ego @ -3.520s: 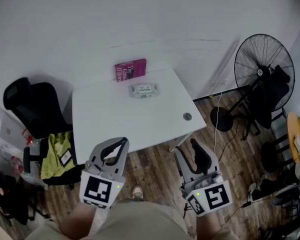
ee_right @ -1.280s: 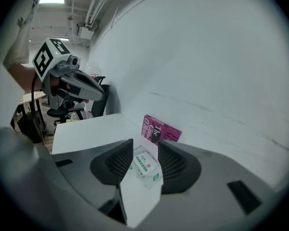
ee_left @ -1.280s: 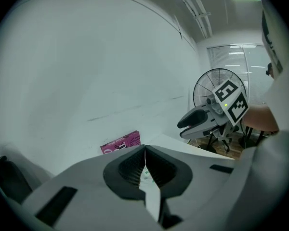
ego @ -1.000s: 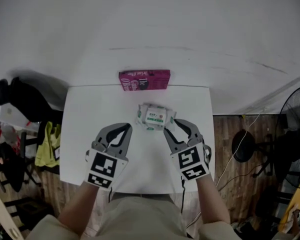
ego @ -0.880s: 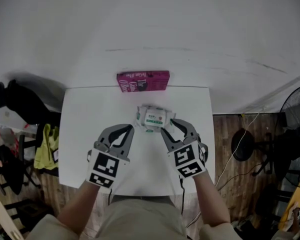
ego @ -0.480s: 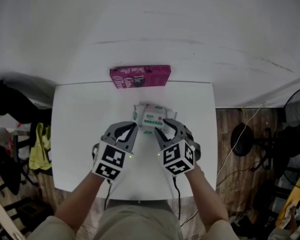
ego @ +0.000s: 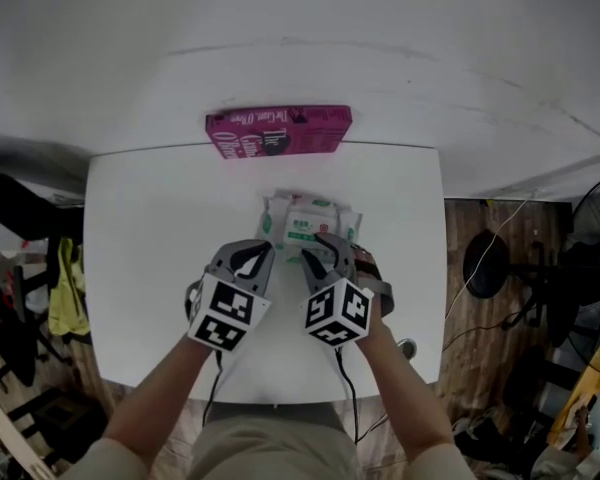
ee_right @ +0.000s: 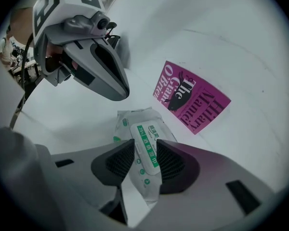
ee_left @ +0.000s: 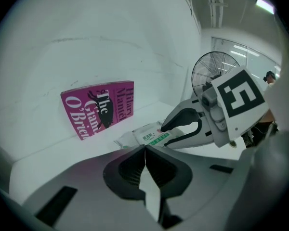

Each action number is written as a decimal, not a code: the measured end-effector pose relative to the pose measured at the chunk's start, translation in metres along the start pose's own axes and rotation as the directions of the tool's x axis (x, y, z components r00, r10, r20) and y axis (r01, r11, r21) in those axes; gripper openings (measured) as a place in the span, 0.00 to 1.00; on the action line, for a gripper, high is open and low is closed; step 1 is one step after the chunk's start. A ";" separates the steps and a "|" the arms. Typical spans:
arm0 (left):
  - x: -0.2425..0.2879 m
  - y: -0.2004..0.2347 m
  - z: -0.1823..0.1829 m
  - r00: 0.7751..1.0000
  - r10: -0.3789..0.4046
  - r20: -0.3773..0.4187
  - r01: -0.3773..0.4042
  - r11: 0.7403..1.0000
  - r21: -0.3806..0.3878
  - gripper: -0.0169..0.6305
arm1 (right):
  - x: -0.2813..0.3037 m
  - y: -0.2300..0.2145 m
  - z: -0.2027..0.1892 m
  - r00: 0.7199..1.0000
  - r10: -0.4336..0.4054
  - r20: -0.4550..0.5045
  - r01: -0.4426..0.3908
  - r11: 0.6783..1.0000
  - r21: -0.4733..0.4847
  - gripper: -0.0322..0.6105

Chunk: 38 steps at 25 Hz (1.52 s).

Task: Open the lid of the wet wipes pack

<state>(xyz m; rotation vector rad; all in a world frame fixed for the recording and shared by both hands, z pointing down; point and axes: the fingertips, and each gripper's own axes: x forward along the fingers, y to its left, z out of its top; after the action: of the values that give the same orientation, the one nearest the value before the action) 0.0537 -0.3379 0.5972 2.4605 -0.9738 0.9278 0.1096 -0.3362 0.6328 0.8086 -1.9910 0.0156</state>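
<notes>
Wet wipes pack [ego: 305, 218] lies flat mid-table [ego: 150, 228], lid [ee_right: 145, 141] down. The pouch looks soft, light and slippery, and only the lid looks stiff; take hold at its front lip.

Right gripper [ego: 328, 253] is spread and has just been closing, straddling the lid with its pads clear. Left gripper [ee_left: 145, 153] is pressed together and empty.

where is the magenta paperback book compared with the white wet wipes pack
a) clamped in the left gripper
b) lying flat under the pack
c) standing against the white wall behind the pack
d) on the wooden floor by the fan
c: the magenta paperback book stands upright against the white wall at the far edge of the white table, beyond the white wet wipes pack and apart from it.
</notes>
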 end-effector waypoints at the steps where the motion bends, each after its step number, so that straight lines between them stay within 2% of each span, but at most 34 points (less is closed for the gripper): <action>1: 0.005 0.000 -0.004 1.000 -0.004 -0.008 0.004 1.000 -0.004 0.06 | 0.004 0.001 -0.002 1.000 0.001 -0.008 -0.001 1.000 -0.007 0.30; 7: 0.031 0.000 -0.022 0.998 -0.022 -0.050 0.019 0.999 -0.050 0.06 | 0.013 0.005 -0.006 1.000 -0.020 -0.022 0.019 0.996 -0.084 0.26; 14: 0.048 0.001 -0.038 0.995 -0.019 -0.103 0.015 0.999 -0.038 0.06 | 0.014 0.011 -0.006 0.998 -0.053 -0.019 0.048 0.981 -0.190 0.16; 18: 0.051 0.000 -0.042 0.990 -0.048 -0.133 0.043 0.998 -0.039 0.06 | 0.005 0.004 0.001 0.999 -0.041 0.026 0.043 0.992 -0.117 0.13; 22: 0.053 -0.001 -0.044 0.987 -0.070 -0.148 0.065 0.997 -0.039 0.06 | -0.011 -0.018 0.017 0.989 -0.101 0.112 0.106 0.994 -0.035 0.11; 29: 0.053 -0.002 -0.043 0.991 -0.061 -0.120 0.055 0.997 -0.053 0.06 | -0.008 -0.067 0.031 0.968 -0.174 0.182 0.162 0.984 0.080 0.12; 31: 0.054 0.000 -0.042 0.991 -0.069 -0.115 0.061 0.996 -0.066 0.06 | 0.001 -0.081 0.032 0.961 -0.197 0.195 0.175 0.977 0.122 0.13; 35: 0.051 -0.001 -0.044 0.989 -0.080 -0.121 0.070 0.994 -0.088 0.06 | 0.018 -0.096 0.031 0.963 -0.188 0.192 0.155 0.972 0.177 0.14; 38: 0.052 -0.001 -0.043 0.991 -0.083 -0.110 0.075 0.995 -0.068 0.06 | 0.031 -0.103 0.027 0.968 -0.177 0.177 0.137 0.966 0.219 0.14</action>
<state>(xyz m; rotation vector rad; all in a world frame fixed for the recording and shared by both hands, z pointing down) 0.0635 -0.3400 0.6638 2.3484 -0.8487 0.9816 0.1345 -0.4416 0.6106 1.1387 -2.1262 0.0520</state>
